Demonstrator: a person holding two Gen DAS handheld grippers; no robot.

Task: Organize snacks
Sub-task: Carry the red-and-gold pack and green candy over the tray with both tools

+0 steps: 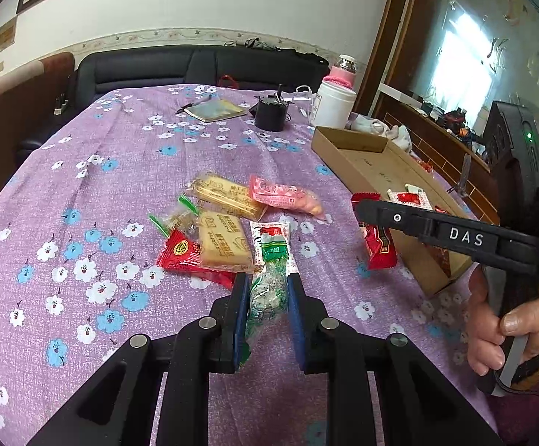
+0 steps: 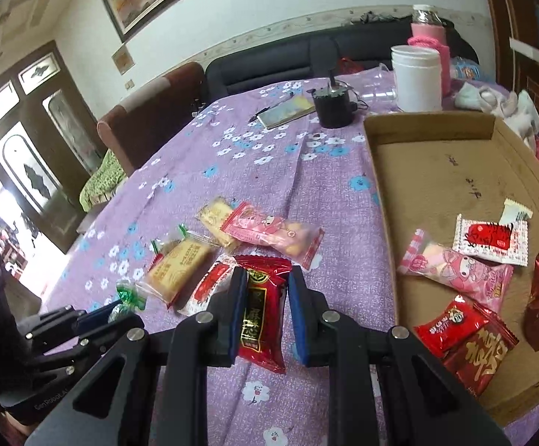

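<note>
Both grippers are clamped narrow on a snack. Left gripper [image 1: 268, 297] pinches the green-and-white candy packet [image 1: 269, 290] at the near edge of the loose pile on the purple floral tablecloth [image 1: 83, 171]. Right gripper [image 2: 264, 297] pinches a dark red packet [image 2: 262, 316], just left of the cardboard tray [image 2: 429, 130]. Tray holds six or so packets. Loose pile, left wrist view: two yellow biscuit packs [image 1: 224, 241], one pink packet [image 1: 286, 195], one red packet [image 1: 185, 256].

Far box half: bare floor of the cardboard box [image 2: 436, 171], open from above.
Near box half: strewn with packets.
Worktop [image 1: 83, 193] left: clear cloth.
Back edge: black pot [image 1: 269, 113] and white jar [image 1: 334, 106] stand there.
</note>
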